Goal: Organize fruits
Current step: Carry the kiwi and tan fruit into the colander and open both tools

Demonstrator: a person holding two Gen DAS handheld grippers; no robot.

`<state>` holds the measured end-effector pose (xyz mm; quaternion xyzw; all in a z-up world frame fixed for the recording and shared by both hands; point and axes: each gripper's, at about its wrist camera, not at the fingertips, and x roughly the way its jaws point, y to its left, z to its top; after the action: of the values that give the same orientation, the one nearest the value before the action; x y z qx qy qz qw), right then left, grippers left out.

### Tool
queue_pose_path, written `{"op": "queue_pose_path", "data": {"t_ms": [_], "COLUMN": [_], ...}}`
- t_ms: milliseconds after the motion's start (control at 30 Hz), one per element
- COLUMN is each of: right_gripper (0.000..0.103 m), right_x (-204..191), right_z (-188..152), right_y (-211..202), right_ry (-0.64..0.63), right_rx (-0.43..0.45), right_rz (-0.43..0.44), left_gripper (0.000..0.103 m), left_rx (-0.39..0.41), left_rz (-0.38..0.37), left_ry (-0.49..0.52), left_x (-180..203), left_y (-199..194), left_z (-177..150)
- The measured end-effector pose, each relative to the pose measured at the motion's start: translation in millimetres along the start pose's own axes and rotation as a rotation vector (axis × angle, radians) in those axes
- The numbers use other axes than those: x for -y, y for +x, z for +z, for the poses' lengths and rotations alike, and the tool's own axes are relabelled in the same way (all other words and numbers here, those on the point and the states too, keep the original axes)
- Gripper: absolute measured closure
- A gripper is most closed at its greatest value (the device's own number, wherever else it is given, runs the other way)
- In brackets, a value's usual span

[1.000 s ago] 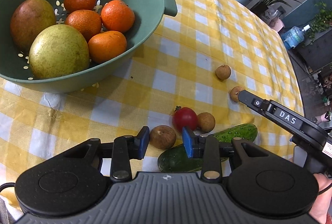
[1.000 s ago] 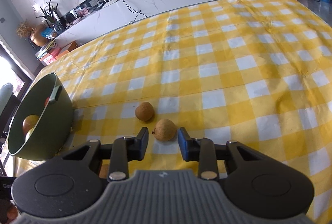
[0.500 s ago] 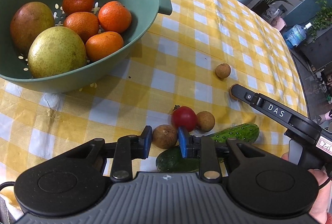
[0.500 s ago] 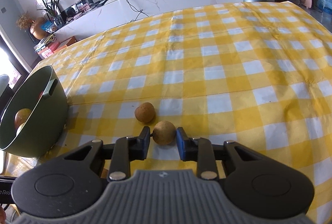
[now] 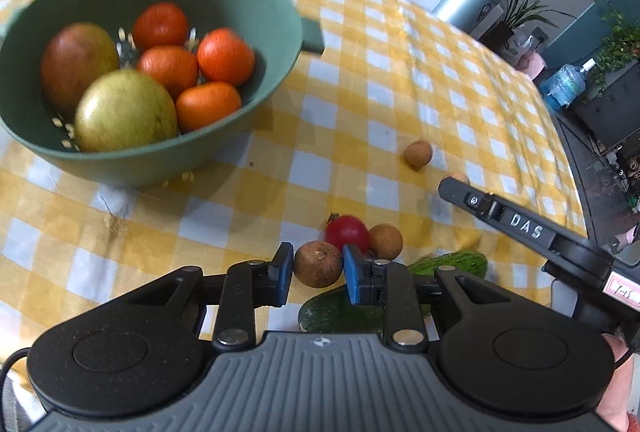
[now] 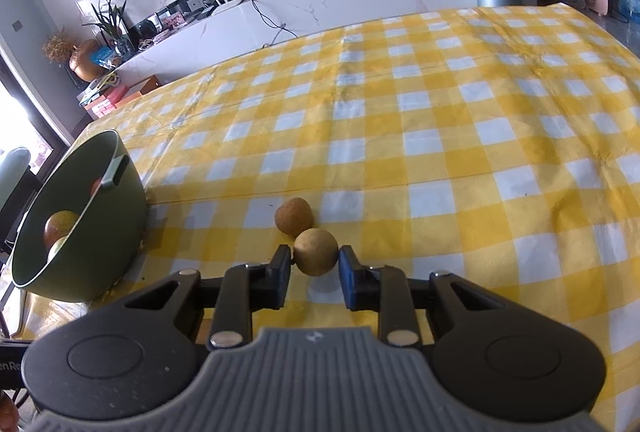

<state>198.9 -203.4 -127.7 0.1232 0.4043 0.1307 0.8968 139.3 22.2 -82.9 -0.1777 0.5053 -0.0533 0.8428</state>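
Observation:
In the left wrist view my left gripper (image 5: 316, 268) is shut on a brown longan (image 5: 318, 264), its blue pads pressing both sides. Just beyond it lie a red cherry tomato (image 5: 347, 232) and another longan (image 5: 385, 241), with a cucumber (image 5: 452, 264) partly under the gripper. The green colander (image 5: 152, 168) at upper left holds several oranges (image 5: 226, 56) and two large greenish-brown fruits (image 5: 124, 110). In the right wrist view my right gripper (image 6: 314, 264) is shut on a yellowish longan (image 6: 316, 251). A loose longan (image 6: 293, 220) lies just behind it.
The yellow-and-white checked cloth (image 6: 440, 136) covers the whole table. My right gripper's finger (image 5: 520, 228) reaches in from the right of the left wrist view, near a loose longan (image 5: 418, 154). The colander (image 6: 80, 232) stands at the left of the right wrist view.
Both grippers' jaws have closed from a small gap onto their longans. Both views have tilted up a little, so the colander sits lower in the left view.

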Motion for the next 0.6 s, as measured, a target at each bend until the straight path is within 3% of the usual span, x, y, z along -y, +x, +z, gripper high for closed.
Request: {"op": "queue_pose_path", "data": {"t_ms": [233, 600], "right_gripper": [0.081, 0.081], "right_x": [-16, -56], "right_z": [-6, -17], "right_y": [-24, -55], "right_ry": [-0.063, -0.104], "right_rx": [0.077, 0.103], "right_rz": [0.063, 0.276], "left_gripper": [0.073, 0.073], "left_rx": [0.097, 0.218], "left_rz": [0.005, 0.022], "left_ry": [0.044, 0.08], "left_x": [7, 6], "left_y": [-30, -67], "left_z": [1, 8]}}
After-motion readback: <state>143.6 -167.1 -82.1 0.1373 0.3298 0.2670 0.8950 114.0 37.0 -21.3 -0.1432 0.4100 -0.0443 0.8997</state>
